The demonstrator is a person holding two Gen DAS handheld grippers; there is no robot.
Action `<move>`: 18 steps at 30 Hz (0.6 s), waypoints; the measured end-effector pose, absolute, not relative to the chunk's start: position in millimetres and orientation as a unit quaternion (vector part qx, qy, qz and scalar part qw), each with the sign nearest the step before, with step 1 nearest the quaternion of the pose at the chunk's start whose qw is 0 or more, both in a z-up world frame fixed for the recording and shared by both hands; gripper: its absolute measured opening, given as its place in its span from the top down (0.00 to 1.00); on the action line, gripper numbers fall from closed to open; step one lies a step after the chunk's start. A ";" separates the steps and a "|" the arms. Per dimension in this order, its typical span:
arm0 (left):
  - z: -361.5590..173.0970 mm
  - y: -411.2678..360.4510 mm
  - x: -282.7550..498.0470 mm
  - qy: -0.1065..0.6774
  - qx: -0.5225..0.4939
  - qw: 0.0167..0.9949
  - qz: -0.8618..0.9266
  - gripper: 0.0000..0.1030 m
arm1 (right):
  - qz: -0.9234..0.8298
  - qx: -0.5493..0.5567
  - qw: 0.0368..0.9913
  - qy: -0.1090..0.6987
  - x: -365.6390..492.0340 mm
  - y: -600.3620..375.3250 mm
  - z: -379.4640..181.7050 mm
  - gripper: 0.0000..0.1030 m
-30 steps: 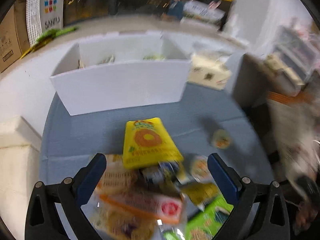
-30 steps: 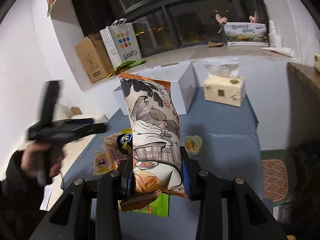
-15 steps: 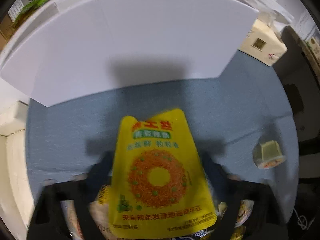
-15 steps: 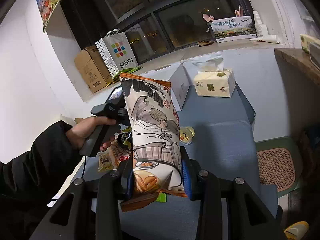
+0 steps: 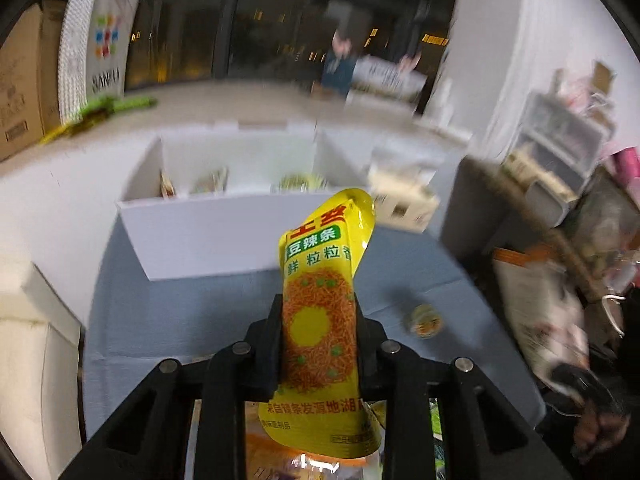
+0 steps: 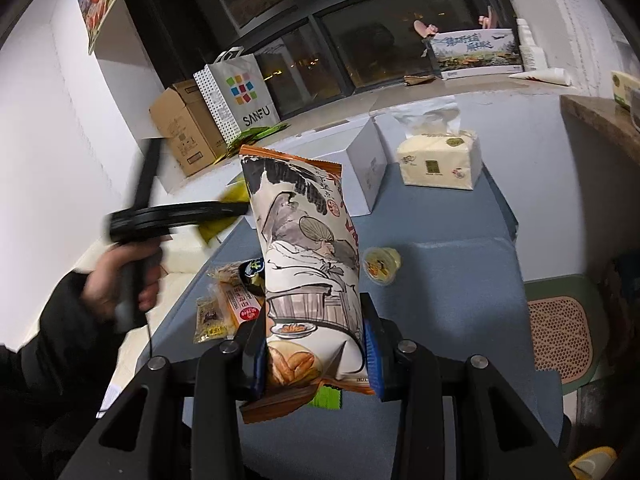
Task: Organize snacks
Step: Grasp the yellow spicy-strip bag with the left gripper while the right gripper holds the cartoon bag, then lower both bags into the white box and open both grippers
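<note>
Blue-clothed table [image 6: 460,280], white divided box [image 5: 208,224]: yellow packet [image 5: 320,320], newly lifted from the pile, is clamped in left gripper [image 5: 318,344]; illustrated bag [image 6: 312,280] is kept pinched by right gripper [image 6: 316,344]; both are judged ready for boxing.

Yellow pouch lifted

The left gripper [image 5: 318,344], open above the snack pile a second ago, now clamps the yellow pouch [image 5: 320,320] and holds it raised before the white box [image 5: 208,228].
</note>
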State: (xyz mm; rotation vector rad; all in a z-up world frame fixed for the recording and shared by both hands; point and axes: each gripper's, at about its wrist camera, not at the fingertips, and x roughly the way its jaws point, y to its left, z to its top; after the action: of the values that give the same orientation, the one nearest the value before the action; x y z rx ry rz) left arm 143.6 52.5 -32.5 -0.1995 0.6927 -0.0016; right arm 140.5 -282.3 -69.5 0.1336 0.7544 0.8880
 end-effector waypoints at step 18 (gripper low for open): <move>-16.3 186.5 309.8 0.323 -0.116 0.937 0.062 0.71 | 0.384 0.037 0.837 0.388 331.4 -76.2 -20.6 0.60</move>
State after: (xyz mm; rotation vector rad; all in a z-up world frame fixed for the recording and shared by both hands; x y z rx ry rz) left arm 309.8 186.5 -16.3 -0.2371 0.6609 0.1257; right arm 331.4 -76.2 -20.6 0.0785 0.8210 0.8126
